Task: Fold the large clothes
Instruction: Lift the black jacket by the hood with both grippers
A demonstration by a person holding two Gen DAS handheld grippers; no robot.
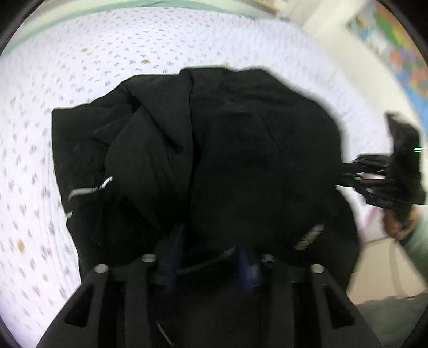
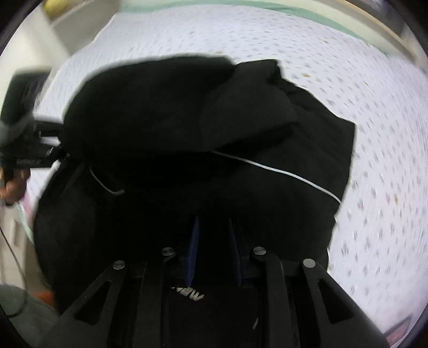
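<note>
A large black garment (image 1: 214,150) with thin white piping lies bunched on the bed and fills the middle of both views (image 2: 203,139). My left gripper (image 1: 211,257) is shut on the garment's near edge; the cloth drapes over its blue-padded fingers (image 1: 248,265). My right gripper (image 2: 214,241) is shut on the garment too, with cloth pinched between its blue pads (image 2: 193,249). Each gripper shows at the side of the other's view: the right one (image 1: 374,179) at the garment's right edge, the left one (image 2: 40,150) at its left edge.
The bed (image 1: 112,53) has a white quilted cover with small dots and a pale green far edge (image 2: 307,16). A coloured map (image 1: 396,45) hangs on the wall at right. A hand (image 1: 398,227) holds the right gripper's handle.
</note>
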